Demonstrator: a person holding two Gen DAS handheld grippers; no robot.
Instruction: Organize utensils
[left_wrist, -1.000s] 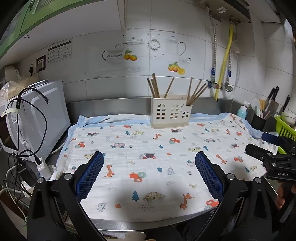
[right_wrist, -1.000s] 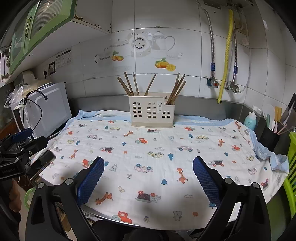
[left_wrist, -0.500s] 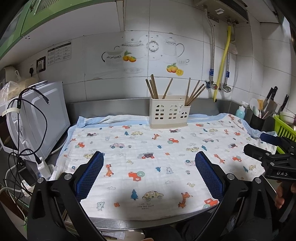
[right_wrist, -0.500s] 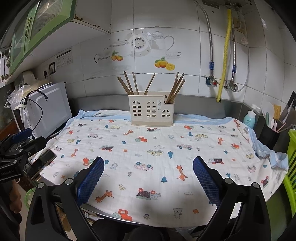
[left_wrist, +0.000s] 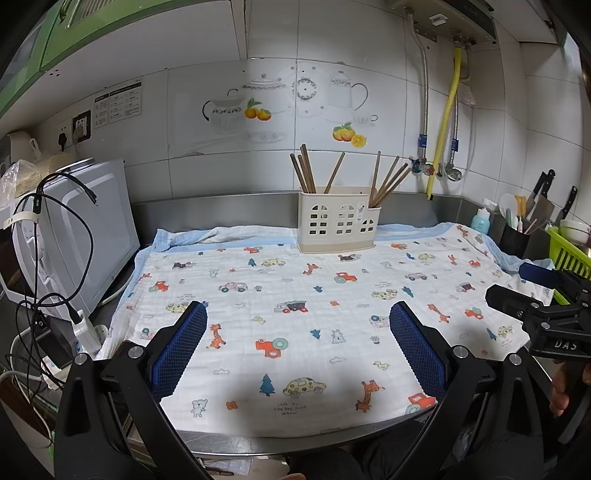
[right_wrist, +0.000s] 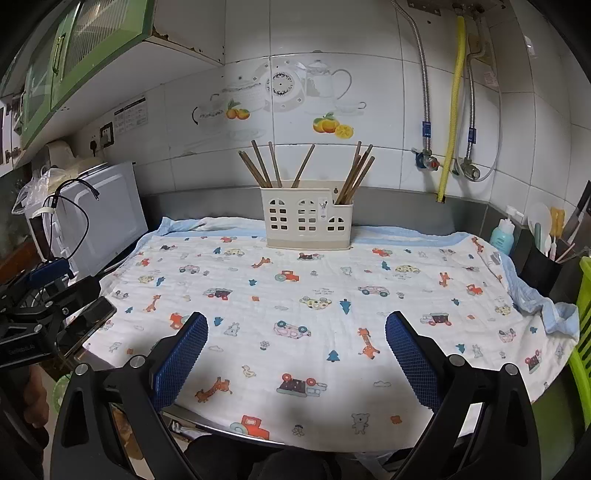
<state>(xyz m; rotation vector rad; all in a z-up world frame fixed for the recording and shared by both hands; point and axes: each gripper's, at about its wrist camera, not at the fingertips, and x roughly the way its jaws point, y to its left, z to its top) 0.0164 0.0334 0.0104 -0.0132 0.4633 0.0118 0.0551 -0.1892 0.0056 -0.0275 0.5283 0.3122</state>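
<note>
Two hand-held grippers hover at the near edge of a counter covered by a cartoon-print cloth (left_wrist: 295, 295). The left gripper (left_wrist: 297, 347) and right gripper (right_wrist: 295, 350) both gape wide, holding nothing. Far across the cloth, against the wall, a cream utensil holder (left_wrist: 338, 221) holds upright wooden chopsticks (left_wrist: 306, 170).

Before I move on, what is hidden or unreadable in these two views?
- Chopsticks' lower ends, both views: hidden inside the holder.
- Wall notice, both views: print too small.
- Knives, left view: blades hidden by a black holder; cut off in the right view.
- Counter under the cloth: covered.
</note>
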